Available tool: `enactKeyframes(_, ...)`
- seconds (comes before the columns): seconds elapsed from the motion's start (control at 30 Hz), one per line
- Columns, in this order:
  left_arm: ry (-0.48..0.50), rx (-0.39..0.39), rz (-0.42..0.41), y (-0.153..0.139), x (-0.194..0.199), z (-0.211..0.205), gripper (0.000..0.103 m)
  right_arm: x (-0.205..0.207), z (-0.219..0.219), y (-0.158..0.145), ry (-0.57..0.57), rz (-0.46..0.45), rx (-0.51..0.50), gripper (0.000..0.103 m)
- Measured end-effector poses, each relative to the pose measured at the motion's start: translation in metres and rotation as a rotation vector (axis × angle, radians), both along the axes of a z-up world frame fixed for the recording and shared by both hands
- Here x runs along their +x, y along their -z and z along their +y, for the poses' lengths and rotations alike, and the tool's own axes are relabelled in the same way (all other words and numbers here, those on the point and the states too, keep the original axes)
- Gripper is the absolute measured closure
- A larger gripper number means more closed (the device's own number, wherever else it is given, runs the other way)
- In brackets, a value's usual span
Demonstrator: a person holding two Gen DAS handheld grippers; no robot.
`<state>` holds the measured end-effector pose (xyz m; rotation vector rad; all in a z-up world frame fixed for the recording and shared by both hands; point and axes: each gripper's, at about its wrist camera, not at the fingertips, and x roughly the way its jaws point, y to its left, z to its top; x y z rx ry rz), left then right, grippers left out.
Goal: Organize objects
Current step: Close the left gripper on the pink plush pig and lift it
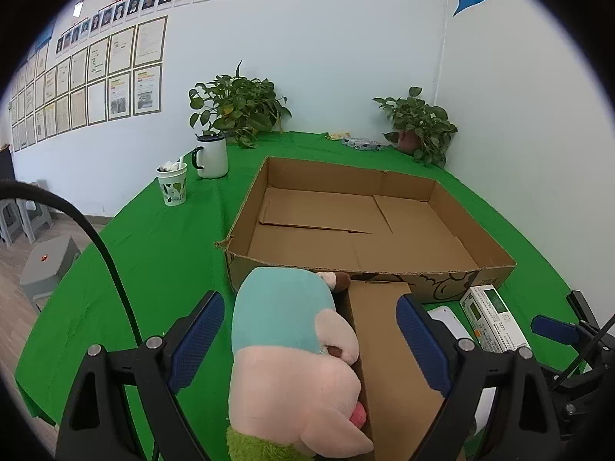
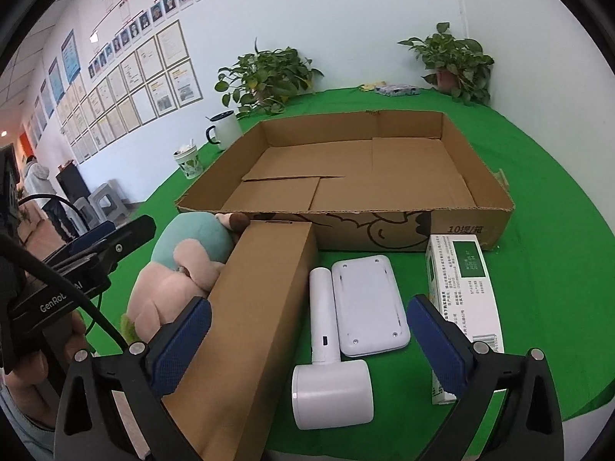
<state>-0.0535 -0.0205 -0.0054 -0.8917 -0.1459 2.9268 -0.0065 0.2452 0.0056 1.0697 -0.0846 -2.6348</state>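
Note:
A plush toy [image 1: 292, 349] in pink, teal and green lies on the green cloth in front of a large open cardboard tray [image 1: 346, 176], which has nothing in it. A long brown carton [image 1: 388, 349] lies against the toy's right side. My left gripper [image 1: 309, 301] is open and straddles both, its pads clear of them. In the right wrist view my right gripper [image 2: 309, 302] is open above the long carton [image 2: 261, 307], a white hair dryer [image 2: 326, 365] and a white flat case [image 2: 367, 303]. A green-and-white box [image 2: 461, 292] lies just outside its right finger.
A white mug [image 1: 211, 155], a paper cup [image 1: 172, 184] and two potted plants [image 1: 238, 105] [image 1: 421, 125] stand toward the back of the table; small packets [image 1: 363, 143] lie by the wall. Stools [image 1: 46, 265] and a person [image 2: 42, 196] are off the table's left side.

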Motion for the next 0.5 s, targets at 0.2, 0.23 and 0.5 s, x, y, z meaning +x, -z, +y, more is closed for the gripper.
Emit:
enactKeyframes(0.2,-0.064,-0.040,-0.029,-0.005,0.007,0.013,0.012,-0.008,0.009,0.001,-0.072,0.010,-0.036,0.001)
enactKeyframes(0.23,-0.067,-0.048,-0.032,-0.005,0.008,0.015,0.012,-0.011,0.011,0.002,-0.078,0.007,-0.043,0.001)
enactKeyframes(0.5,-0.075,-0.070,-0.051,-0.003,0.004,0.011,0.012,-0.028,0.017,0.010,-0.086,-0.013,-0.095,0.001)
